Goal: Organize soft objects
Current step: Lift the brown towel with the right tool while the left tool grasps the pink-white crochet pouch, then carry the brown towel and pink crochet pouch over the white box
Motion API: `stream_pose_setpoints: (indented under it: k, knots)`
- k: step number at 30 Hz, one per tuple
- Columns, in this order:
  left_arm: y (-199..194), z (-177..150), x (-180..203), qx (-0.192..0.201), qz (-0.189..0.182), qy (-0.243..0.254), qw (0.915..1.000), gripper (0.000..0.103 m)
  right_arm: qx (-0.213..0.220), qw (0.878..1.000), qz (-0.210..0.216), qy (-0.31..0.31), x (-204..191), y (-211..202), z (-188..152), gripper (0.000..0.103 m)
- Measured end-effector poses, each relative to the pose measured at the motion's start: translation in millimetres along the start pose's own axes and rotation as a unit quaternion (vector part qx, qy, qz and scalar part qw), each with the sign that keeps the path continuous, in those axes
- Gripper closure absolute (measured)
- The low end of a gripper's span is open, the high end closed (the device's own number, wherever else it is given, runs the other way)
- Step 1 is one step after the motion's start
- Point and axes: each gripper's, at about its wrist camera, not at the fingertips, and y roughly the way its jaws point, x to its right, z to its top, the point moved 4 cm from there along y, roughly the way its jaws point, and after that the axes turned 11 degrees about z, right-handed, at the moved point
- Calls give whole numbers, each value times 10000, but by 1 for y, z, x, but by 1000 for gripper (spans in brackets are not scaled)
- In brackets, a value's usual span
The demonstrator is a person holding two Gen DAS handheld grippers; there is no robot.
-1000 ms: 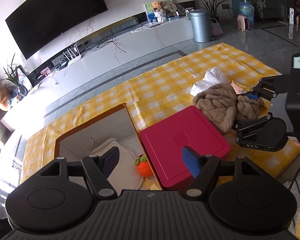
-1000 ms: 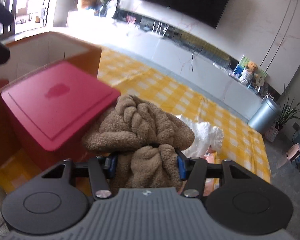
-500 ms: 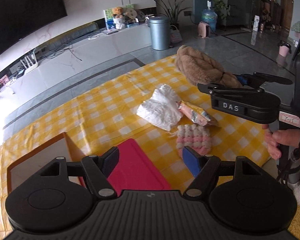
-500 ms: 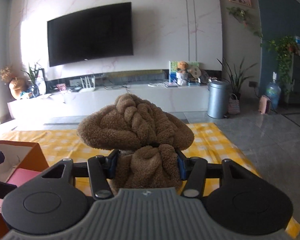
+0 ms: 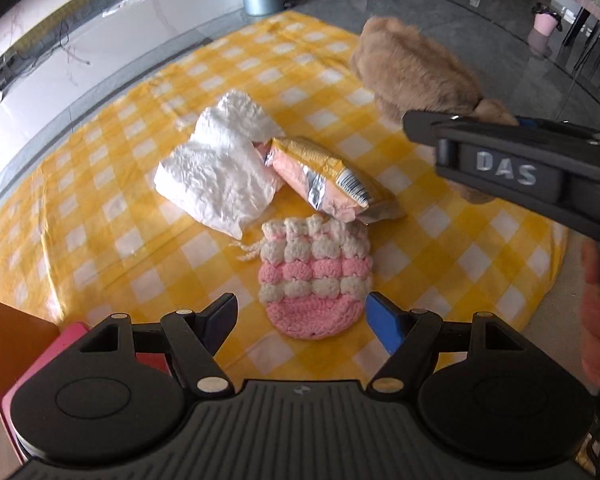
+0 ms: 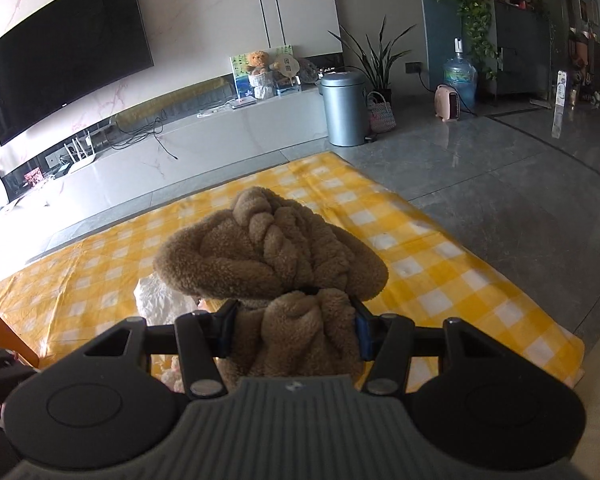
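My right gripper [image 6: 294,320] is shut on a brown fleecy hat [image 6: 272,248] and holds it in the air above the yellow checked cloth [image 6: 440,276]; the hat also shows at the upper right of the left wrist view [image 5: 416,68]. My left gripper [image 5: 302,318] is open and empty, low over a pink and white crocheted pouch [image 5: 314,276] that lies between its fingertips. Beyond the pouch lie a white crumpled cloth [image 5: 216,172] and a pink and gold foil packet [image 5: 328,180].
A red lidded box [image 5: 60,356] and the brown edge of a cardboard box [image 5: 12,340] sit at the lower left. The cloth's edge and grey tiled floor [image 6: 500,168] lie to the right. A TV bench and a metal bin [image 6: 344,108] stand behind.
My left gripper has swung right and down from the boxes to the crocheted pouch. My right gripper has lifted the brown hat off the cloth and tilted downward again.
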Motion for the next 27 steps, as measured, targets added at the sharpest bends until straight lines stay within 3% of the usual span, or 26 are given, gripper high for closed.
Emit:
stream_pose_setpoints:
  k: [6,10,15,19,22,27]
  knots:
    - [39,14,8,-270,43,-208,9994,17,-123,9999,54,16,2,8,-2,49]
    - [60,19,13,-471,-51,-316,9984,5,-232,9997,46,-38,2,14,-4,49]
    - [78,17,17,-559,-161,-254,9980,2,-224,9997,52,15,5,14,-3,49]
    - [78,12,16,-414,-161,-165,9989,30,-255,9997,-3,-7,5,16,-5,49]
    - [68,7,22,-474,35,3,9989,39,-280,9996,-38,-18,4,17,-4,49]
    - [34,0,18,-333,-110,69,9994,50,-302,9995,-29,-89,0,20,-4,49]
